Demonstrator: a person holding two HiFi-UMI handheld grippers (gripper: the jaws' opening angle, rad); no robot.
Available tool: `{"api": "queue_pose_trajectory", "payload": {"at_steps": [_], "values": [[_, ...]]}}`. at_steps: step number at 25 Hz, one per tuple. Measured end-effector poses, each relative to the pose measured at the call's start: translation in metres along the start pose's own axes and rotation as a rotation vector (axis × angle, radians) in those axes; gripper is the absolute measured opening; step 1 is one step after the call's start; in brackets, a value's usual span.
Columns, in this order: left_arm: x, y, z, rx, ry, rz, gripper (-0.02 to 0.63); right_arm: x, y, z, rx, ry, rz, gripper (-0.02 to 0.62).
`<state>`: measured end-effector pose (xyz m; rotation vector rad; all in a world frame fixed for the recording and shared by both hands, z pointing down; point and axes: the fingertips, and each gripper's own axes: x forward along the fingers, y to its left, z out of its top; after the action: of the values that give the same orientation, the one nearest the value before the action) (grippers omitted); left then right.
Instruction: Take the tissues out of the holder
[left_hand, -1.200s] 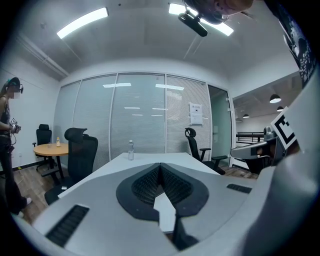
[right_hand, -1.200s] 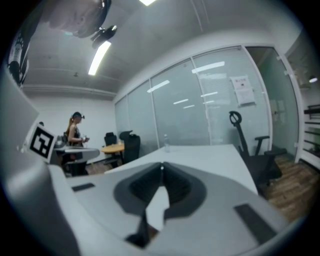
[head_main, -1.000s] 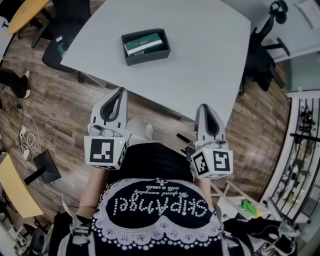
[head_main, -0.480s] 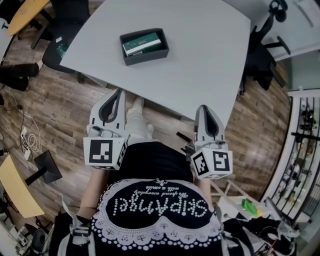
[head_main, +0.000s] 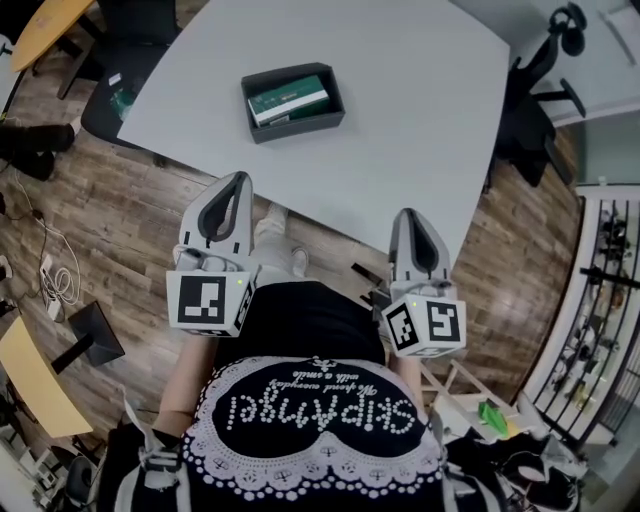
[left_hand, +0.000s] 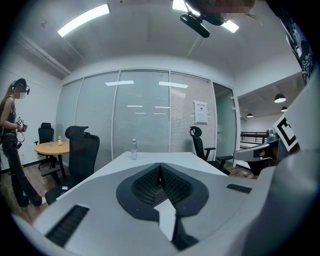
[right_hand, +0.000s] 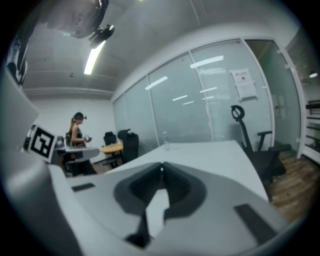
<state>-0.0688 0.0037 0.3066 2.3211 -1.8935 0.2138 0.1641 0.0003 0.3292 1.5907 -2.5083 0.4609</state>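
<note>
While hovering short of the table (head_main: 420, 120), showed both pairs of fingers pressed together tip to tip, with nothing caught between them. Held the left gripper (head_main: 239, 180) and the right gripper (head_main: 408, 214) side by side and well apart, both pointing toward the table's near edge and touching nothing.

Found the holder (head_main: 298, 126), a dark open tray, lying flat on the table well ahead of the left fingertips and slightly to their right; well ahead of the right fingertips and off to their left. Saw the tissues (head_main: 288, 100), a green and white pack, lying inside the holder, clear of both grippers.

Looked past the closed left fingers at a clear bottle (left_hand: 134, 149) standing upright at the table's far end, almost straight ahead of the tips and a little to their left. Made out a black office chair (left_hand: 82, 150) ahead and to the left of those fingers. Noted a person (left_hand: 11, 145) standing far off to the left of the left fingers, just beside a round wooden table (left_hand: 52, 146).

Seemed to catch that same person to the left of the right fingers in the right gripper view, though too soft there to be sure.
</note>
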Motion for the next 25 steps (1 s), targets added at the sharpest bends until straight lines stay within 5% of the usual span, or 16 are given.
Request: {"api": "queue_pose_trajectory", "payload": {"at_steps": [13, 25], "values": [[0.072, 0.059, 0.025, -0.007, 0.002, -0.045, 0.028, 0.077, 0.014, 0.038, -0.01, -0.031, -0.046, 0.035], [0.129, 0.074, 0.032, 0.019, -0.005, -0.211, 0.028, 0.102, 0.015, 0.049, 0.008, -0.057, -0.189, 0.035]]}}
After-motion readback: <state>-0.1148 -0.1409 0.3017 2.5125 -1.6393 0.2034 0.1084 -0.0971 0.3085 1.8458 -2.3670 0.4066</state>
